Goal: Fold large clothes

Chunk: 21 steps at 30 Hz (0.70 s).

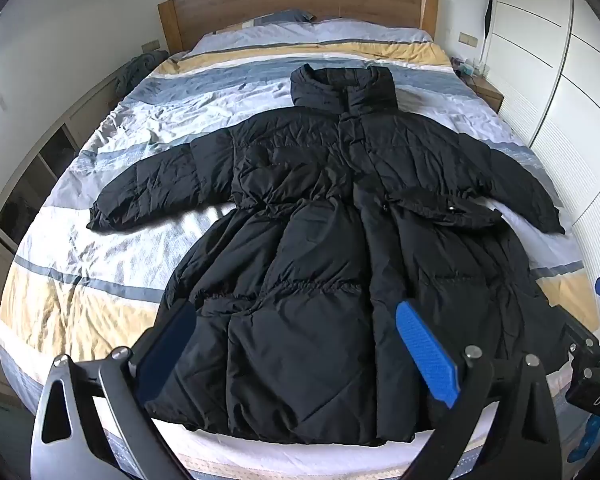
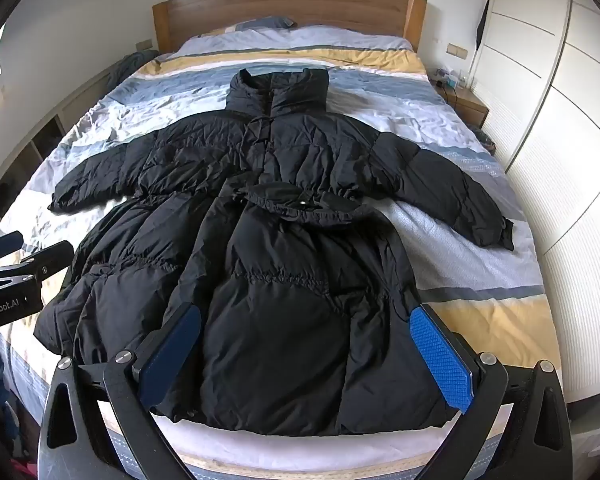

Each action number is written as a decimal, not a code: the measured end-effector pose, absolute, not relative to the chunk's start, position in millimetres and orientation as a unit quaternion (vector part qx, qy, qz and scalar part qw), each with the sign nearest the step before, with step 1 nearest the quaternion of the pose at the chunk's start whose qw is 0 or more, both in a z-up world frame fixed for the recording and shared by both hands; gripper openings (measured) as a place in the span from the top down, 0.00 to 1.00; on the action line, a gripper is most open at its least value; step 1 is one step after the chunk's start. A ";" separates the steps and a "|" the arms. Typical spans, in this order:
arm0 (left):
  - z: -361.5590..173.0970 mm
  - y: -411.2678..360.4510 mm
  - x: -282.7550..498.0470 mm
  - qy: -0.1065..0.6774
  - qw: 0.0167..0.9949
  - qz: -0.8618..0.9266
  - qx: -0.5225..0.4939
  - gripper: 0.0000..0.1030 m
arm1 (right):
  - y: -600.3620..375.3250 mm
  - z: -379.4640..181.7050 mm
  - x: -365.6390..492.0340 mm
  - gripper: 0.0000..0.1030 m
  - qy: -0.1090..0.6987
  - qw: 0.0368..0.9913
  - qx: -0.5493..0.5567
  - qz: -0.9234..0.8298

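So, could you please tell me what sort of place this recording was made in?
Most likely a home bedroom: a bed with striped bedding and a wooden headboard, a bedside table, and white wardrobe doors. A black padded coat lies spread on the bed.

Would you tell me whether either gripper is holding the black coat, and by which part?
Nothing is held: left gripper and right gripper hang open above the coat.
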<state>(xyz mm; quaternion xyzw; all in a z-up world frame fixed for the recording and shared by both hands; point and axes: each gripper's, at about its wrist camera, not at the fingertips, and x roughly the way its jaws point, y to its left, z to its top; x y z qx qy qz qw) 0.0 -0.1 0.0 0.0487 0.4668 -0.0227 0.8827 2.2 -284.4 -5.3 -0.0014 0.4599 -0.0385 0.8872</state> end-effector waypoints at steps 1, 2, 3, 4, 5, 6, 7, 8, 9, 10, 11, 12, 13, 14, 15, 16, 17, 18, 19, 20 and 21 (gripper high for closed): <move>0.1 -0.3 -0.1 0.467 0.883 -0.022 0.049 0.02 | -284.1 -5.6 2.1 0.00 0.459 0.887 -0.004 -0.040; 0.2 -0.6 -0.3 0.466 0.883 -0.021 0.049 0.02 | -284.0 -5.7 2.1 0.00 0.459 0.887 -0.004 -0.040; 0.4 -1.2 -0.6 0.465 0.883 -0.020 0.050 0.02 | -284.1 -5.7 1.9 0.00 0.459 0.888 -0.003 -0.039; 0.6 -1.8 -1.0 0.465 0.884 -0.020 0.050 0.02 | -284.1 -5.8 1.8 0.00 0.459 0.887 -0.003 -0.039; 0.8 -2.6 -1.5 0.465 0.884 -0.020 0.049 0.02 | -284.1 -5.9 1.7 0.00 0.459 0.887 -0.003 -0.039; -4.8 -2.2 -2.9 0.467 0.883 -0.019 0.049 0.02 | -284.0 -5.9 1.7 0.00 0.460 0.887 -0.003 -0.039; -5.7 -2.2 -2.6 0.468 0.882 -0.018 0.049 0.02 | -284.0 -5.9 1.6 0.00 0.460 0.887 -0.003 -0.039; -7.1 -3.5 -2.2 0.468 0.882 -0.019 0.049 0.02 | -283.9 -6.0 1.6 0.00 0.460 0.887 -0.003 -0.039; -8.4 -5.7 0.4 0.470 0.881 -0.020 0.049 0.02 | -283.9 -6.1 1.5 0.00 0.460 0.887 -0.003 -0.039; -8.1 -2.7 -1.0 0.470 0.881 -0.021 0.047 0.02 | -283.9 -6.3 1.6 0.00 0.461 0.887 -0.003 -0.039; -7.8 -4.6 -0.2 0.471 0.880 -0.020 0.048 0.02 | -284.0 -6.5 1.7 0.00 0.461 0.887 -0.003 -0.039; -8.3 -6.1 -0.7 0.471 0.881 -0.020 0.049 0.02 | -283.9 -6.7 1.7 0.00 0.461 0.887 -0.003 -0.039; -6.4 0.4 1.8 0.474 0.879 -0.023 0.044 0.02 | -283.9 -6.9 1.8 0.00 0.461 0.887 -0.003 -0.039; -6.4 0.3 1.8 0.473 0.879 -0.023 0.045 0.02 | -283.9 -7.1 1.9 0.00 0.461 0.887 -0.003 -0.039; -6.2 0.3 1.8 0.473 0.879 -0.022 0.045 0.02 | -283.6 -7.2 2.0 0.00 0.461 0.887 -0.003 -0.040; -6.0 0.7 2.0 0.474 0.879 -0.023 0.044 0.02 | -283.6 -7.4 2.1 0.00 0.461 0.887 -0.003 -0.040; -6.1 0.1 2.0 0.474 0.879 -0.022 0.045 0.02 | -283.6 -7.7 2.1 0.00 0.461 0.886 -0.003 -0.040; -6.1 -0.2 1.9 0.474 0.879 -0.021 0.045 0.02 | -283.4 -7.8 2.2 0.00 0.462 0.886 -0.004 -0.040; -6.0 0.2 1.9 0.474 0.879 -0.022 0.045 0.02 | -283.3 -8.0 2.2 0.00 0.462 0.886 -0.003 -0.040; -6.3 0.0 1.9 0.474 0.879 -0.022 0.044 0.02 | -283.2 -8.1 2.1 0.00 0.462 0.886 -0.003 -0.040; -6.2 -0.2 1.8 0.474 0.879 -0.022 0.045 0.02 | -284.6 -11.4 -2.0 0.00 0.462 0.886 -0.003 -0.040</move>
